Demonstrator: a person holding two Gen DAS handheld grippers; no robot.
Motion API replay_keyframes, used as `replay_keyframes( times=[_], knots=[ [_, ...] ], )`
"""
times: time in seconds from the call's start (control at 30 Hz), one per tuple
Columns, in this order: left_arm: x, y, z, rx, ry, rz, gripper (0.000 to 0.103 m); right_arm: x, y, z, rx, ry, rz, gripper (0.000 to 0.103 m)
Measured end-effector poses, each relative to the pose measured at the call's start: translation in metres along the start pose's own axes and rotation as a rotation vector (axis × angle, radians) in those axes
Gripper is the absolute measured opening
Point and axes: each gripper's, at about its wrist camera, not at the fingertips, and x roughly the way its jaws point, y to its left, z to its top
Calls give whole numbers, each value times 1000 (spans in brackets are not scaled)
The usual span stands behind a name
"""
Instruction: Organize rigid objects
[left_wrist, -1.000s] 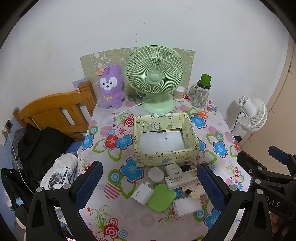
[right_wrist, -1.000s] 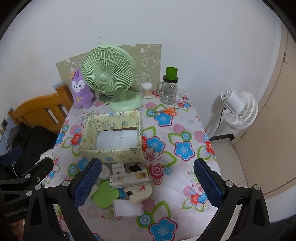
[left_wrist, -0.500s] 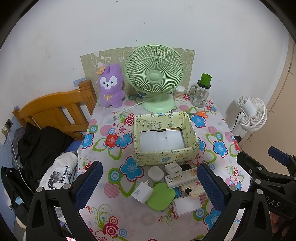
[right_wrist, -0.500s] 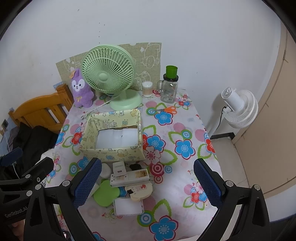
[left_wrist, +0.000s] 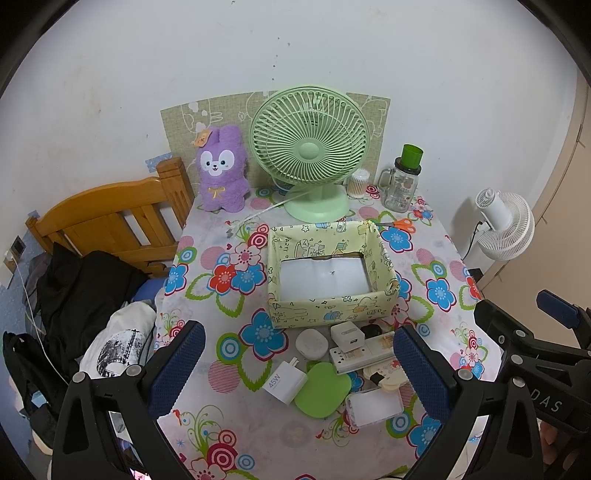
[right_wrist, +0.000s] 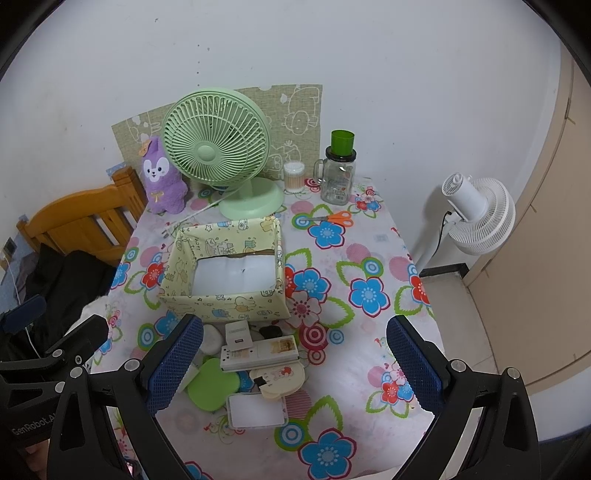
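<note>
We hold the left gripper (left_wrist: 295, 373) above the near edge of the table covered in a flower-print cloth (left_wrist: 207, 236), its blue-padded fingers (left_wrist: 177, 365) spread wide with nothing between them. The right gripper (right_wrist: 295, 367) hangs just as wide and empty beside it.

The cluster of small rigid items lies on the cloth between and just beyond our left fingertips: a white 45W charger block (left_wrist: 284, 381), a flat green apple-shaped case (left_wrist: 322, 389) touching it, a round white puck-like case (left_wrist: 311, 343), a small white cube adapter (left_wrist: 346, 335) resting on a long white power strip (left_wrist: 360, 356), a cream cartoon-printed case (left_wrist: 384, 376) and a white rectangular box with a clear lid (left_wrist: 375, 406).

Just behind the pile, touching none of our fingers, stands the open pale-yellow cartoon-print fabric box (left_wrist: 332, 314), its white floor bare.

In the right view the same pile sits nearer the left finger (right_wrist: 175, 363), which overlaps the green case.
</note>
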Motion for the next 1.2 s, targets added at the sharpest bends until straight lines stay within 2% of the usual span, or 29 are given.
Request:
replay_keyframes(
  times=[0.9, 1.2],
  knots=[
    [6, -1, -3, -2, 13, -6, 103, 1, 0, 2, 3, 5, -6, 101],
    [31, 2, -1, 0, 58, -17, 103, 24, 0, 4, -7, 44, -9, 101]
  ],
)
